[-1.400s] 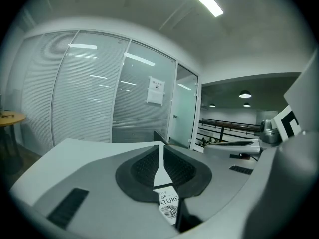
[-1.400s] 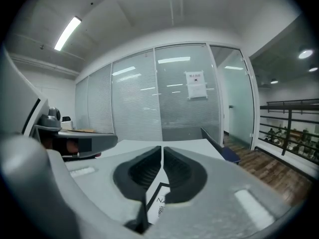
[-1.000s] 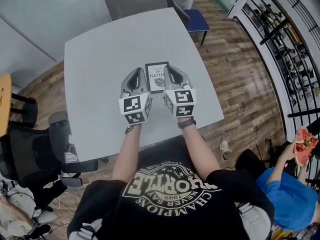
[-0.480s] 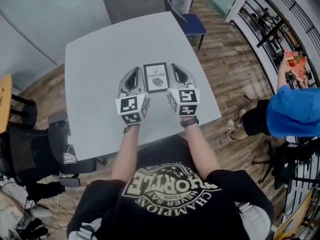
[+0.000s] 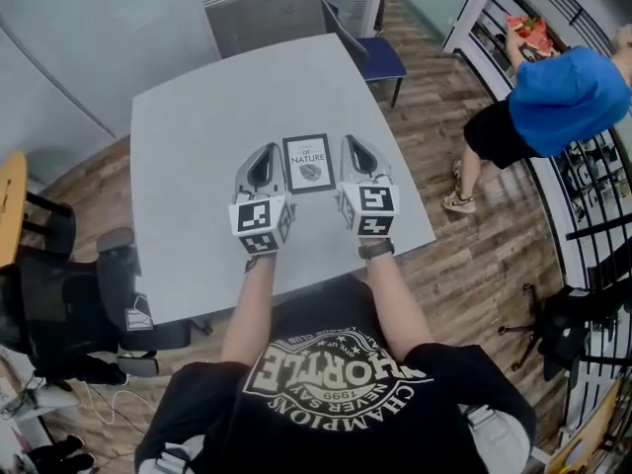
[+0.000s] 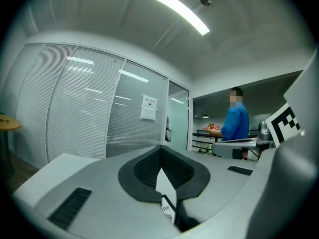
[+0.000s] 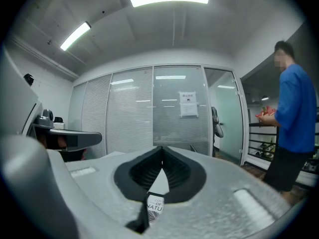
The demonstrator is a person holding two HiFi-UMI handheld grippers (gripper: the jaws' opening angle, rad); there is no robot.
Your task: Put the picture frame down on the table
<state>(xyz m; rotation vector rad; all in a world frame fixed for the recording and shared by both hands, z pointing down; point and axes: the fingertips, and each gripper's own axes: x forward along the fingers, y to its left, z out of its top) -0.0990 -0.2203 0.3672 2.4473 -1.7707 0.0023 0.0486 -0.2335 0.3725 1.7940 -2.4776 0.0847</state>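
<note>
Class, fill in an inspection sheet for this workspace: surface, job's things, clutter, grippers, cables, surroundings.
Surface: grey table, nothing on it but the frame.
Job's things: black-framed picture frame lies flat on the table, between both grippers.
Clutter: nothing seen.
Grippers: left gripper and right gripper flank the frame without touching it, jaws together, empty.
Cables: thin pale cable on the wooden floor beside the black office chair.
Surroundings: blue chair beyond the table; person in blue top at right.

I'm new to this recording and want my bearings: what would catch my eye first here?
The black picture frame shows face up at the grey table's middle, flanked by the left hand-held gripper and right hand-held gripper, both with jaws together. At upper right, a person in a blue shirt stands on the wood floor.
</note>
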